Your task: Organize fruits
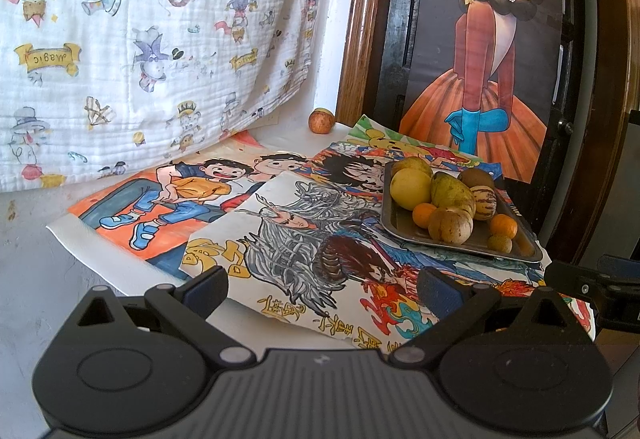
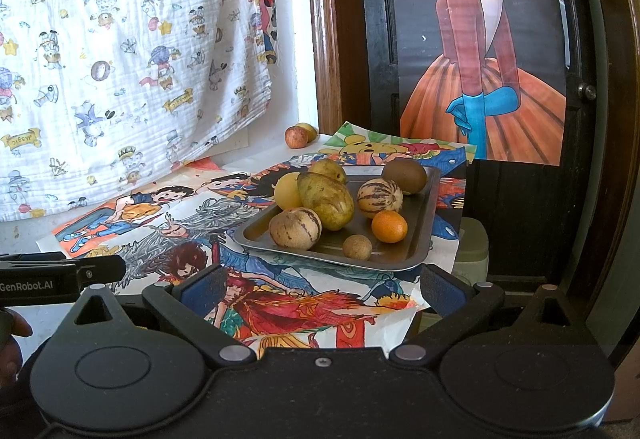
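Already mostly gathered: left tool [image 1: 322, 289] spread and empty over the drawings [image 1: 288, 235]; stray apple [image 2: 296, 137] far back on the counter [image 1: 44, 259] by the wall; remaining fruit piled on the tray [image 2: 424, 223]; right tool [image 2: 322, 289] spread, empty. Best reached slowly, straddling the apple's widest part.

The tray [image 2: 424, 215] is dull grey metal. On it, the mango [image 2: 326, 201] is olive green blotched with brown, the two striped melons [image 2: 379, 196] are cream with dark purple-brown streaks, the mandarin [image 2: 389, 226] is bright orange, the kiwi [image 2: 405, 175] brown-green, and the round fruit [image 2: 286, 191] at the back pale yellow. The apple [image 2: 296, 137] by the wall is mottled red and yellow. The drawings [image 2: 280, 303] under the tray are hand-coloured in orange, blue, red and grey. The hanging cloth [image 2: 120, 51] is white with small cartoon prints. The poster [image 2: 488, 87] shows an orange skirt and blue gloves on black.
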`<state>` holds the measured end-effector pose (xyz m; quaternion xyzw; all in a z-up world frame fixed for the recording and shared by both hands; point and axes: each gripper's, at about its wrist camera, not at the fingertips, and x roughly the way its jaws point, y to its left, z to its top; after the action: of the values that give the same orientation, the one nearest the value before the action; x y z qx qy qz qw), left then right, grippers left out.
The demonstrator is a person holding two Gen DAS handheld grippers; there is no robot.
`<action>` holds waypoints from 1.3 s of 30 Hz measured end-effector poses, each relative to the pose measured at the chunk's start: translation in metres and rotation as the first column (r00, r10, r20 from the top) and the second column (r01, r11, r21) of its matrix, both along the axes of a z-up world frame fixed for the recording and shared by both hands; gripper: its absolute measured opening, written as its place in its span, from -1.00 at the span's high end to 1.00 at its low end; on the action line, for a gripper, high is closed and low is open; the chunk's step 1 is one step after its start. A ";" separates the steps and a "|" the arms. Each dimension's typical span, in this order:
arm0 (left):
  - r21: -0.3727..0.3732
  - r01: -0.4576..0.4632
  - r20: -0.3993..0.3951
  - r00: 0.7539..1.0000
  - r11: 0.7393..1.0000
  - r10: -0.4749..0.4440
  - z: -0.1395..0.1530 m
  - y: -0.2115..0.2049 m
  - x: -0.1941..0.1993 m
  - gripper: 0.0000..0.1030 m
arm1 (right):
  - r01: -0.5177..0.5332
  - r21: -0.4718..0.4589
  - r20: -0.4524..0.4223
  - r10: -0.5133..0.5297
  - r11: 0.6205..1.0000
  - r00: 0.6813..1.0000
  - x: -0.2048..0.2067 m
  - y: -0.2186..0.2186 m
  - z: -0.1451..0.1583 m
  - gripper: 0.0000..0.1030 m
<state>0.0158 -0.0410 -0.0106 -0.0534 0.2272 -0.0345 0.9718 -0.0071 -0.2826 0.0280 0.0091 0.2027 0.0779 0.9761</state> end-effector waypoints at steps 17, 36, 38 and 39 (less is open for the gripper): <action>0.000 0.000 -0.001 1.000 1.000 0.000 0.000 0.000 0.000 -0.99 | 0.000 0.001 -0.001 0.000 1.000 1.000 0.000 0.000 0.000 -0.99; 0.007 -0.015 -0.020 1.000 1.000 0.015 -0.002 0.003 0.001 -0.99 | 0.001 0.001 -0.003 -0.001 1.000 1.000 0.000 0.001 0.000 -0.99; 0.004 -0.017 -0.026 1.000 1.000 0.017 -0.002 0.003 0.002 -0.99 | 0.001 0.001 -0.003 -0.001 1.000 1.000 0.000 0.001 0.000 -0.99; 0.003 -0.018 -0.029 0.999 1.000 0.018 -0.002 0.003 0.002 -0.99 | 0.001 0.001 -0.003 -0.001 1.000 1.000 0.000 0.001 0.000 -0.99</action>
<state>0.0180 -0.0380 -0.0126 -0.0544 0.2407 -0.0246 0.9688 -0.0067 -0.2819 0.0284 0.0098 0.2042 0.0775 0.9758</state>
